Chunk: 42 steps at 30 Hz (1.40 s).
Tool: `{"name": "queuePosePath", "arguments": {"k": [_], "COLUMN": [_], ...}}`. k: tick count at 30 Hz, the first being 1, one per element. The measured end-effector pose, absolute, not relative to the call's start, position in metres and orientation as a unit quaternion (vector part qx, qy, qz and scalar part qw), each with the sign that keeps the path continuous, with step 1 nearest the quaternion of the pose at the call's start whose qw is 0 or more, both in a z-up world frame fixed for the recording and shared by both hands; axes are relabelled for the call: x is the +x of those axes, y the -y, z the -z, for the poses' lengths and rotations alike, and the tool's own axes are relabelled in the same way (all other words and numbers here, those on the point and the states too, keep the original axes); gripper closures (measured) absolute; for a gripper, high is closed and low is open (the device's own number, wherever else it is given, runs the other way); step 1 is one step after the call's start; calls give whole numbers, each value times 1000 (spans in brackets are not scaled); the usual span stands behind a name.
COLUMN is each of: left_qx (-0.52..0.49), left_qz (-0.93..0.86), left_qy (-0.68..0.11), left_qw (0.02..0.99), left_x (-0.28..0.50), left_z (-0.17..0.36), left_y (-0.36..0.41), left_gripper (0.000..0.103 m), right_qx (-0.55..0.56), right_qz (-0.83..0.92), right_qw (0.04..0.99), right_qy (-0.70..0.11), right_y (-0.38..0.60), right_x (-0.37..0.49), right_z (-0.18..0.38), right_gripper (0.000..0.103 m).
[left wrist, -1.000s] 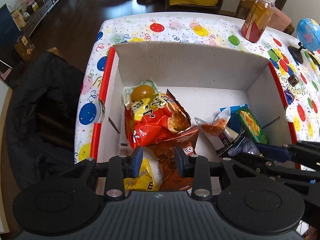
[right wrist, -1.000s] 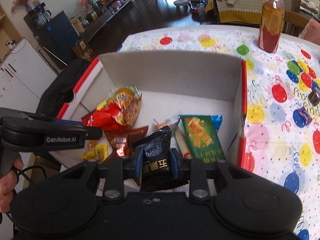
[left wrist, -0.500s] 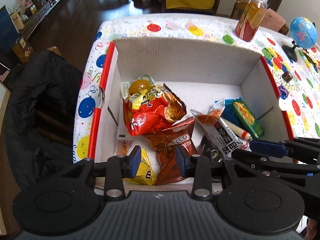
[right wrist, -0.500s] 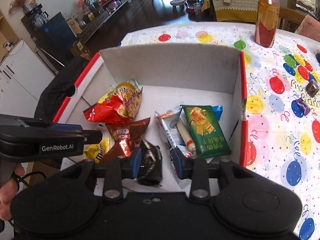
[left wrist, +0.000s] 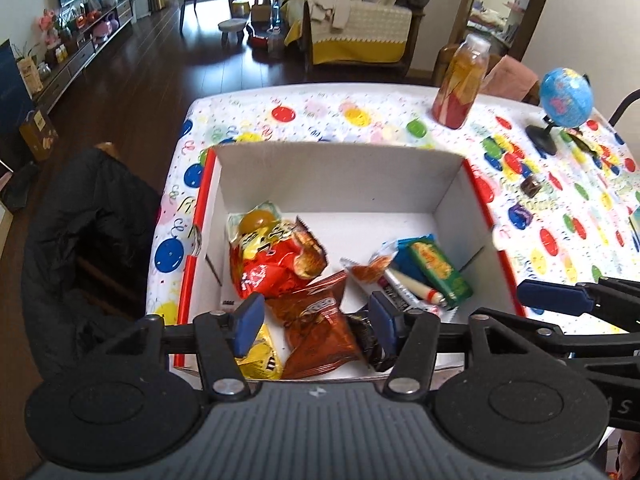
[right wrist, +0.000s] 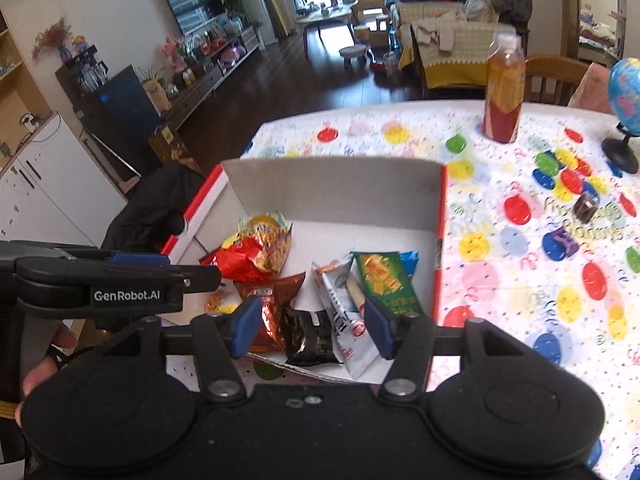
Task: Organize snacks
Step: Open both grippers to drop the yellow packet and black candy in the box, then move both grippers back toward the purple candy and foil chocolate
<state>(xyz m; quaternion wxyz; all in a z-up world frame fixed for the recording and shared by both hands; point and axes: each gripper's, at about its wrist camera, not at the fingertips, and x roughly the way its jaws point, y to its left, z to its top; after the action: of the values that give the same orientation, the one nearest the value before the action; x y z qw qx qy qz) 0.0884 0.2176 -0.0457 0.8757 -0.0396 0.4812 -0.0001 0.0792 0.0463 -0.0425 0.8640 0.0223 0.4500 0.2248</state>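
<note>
Above the near edge of the cardboard box (left wrist: 340,184), both tools hang with their jaws spread wide and nothing between them: the left tool (left wrist: 316,322) over the brown wrapper (left wrist: 320,328), the right tool (right wrist: 310,328) over the black packet (right wrist: 306,336). Most of the snacks lie inside the box: a red chip bag (left wrist: 272,264) against the left wall, a yellow candy pack (left wrist: 260,358) at the near left corner, the brown wrapper and black packet at the near wall, and a green cracker pack (right wrist: 382,282) with a white stick pack (right wrist: 340,312) leaning toward the right wall. Two small wrapped sweets, a dark one (right wrist: 586,206) and a purple one (right wrist: 562,240), lie out on the table (right wrist: 520,280) to the right of the box, and appear to be what remains to collect. Hazards, as judged from this position: the two tools are close together, the left tool's side arm reaching just beside the right tool, so a sideways move by either could cause a collision. The stick pack's near end overhangs the low front wall, and a tool passing low could drag it out. A reach toward the sweets passes over the right wall of the box; a low path could snag the rim and shift the whole box. The sweets are small and smooth-wrapped, so a closure that is off-centre would likely flick one across the tablecloth, possibly toward the globe (right wrist: 626,92) or the juice bottle (right wrist: 504,96) standing further back.
</note>
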Motion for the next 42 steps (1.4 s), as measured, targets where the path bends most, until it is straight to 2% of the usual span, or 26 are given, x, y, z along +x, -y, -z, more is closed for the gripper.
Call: {"name": "queuePosePath", "arguments": {"k": [5,7,12,15,19,21,23,24,25,27,30,42], "left_qx": [-32,-30,-25,-22,-17,-13,-11,-9,-7,-6,-9,-33], "left_qz": [6,9,18,24,35,39,41,41,41,42,42,-3], "left_qy": [-470,-465,-458,-455,-454,-453,-454,-455,-456,-457,-457,-466], "left_qw": [882,885,889,890,890,890,890,889,889,888,888,884], "left_x": [85,84,85,88,92,95,99,101,104,109,116,161], "left_z": [34,30,23,20,17,17,18,18,18,19,21,34], "left_y": [-203,-197,-180,-167,-147,-135,-123,-116,-110,-96,-78,-3], "left_gripper": [45,39,37,26,21,15,15,15,15,13,2,2], "right_qx": [28,31,35,33,27,26,25,25,24,21,14,-19], "right_qz": [-214,-209,-191,-182,-169,-163,-157,-154,-152,-148,-147,-150], "right_qw": [874,877,884,889,895,896,898,900,901,902,905,914], "right_qy": [-436,-432,-425,-419,-413,-412,-409,-408,-406,-404,-398,-376], "right_y": [-31,-25,-6,6,21,31,42,48,54,66,86,168], "right_x": [74,72,72,72,74,77,80,82,84,88,95,142], "right_z": [31,27,20,16,14,14,13,13,13,13,12,19], "right_gripper": [37,33,24,23,14,13,11,9,1,0,0,0]}}
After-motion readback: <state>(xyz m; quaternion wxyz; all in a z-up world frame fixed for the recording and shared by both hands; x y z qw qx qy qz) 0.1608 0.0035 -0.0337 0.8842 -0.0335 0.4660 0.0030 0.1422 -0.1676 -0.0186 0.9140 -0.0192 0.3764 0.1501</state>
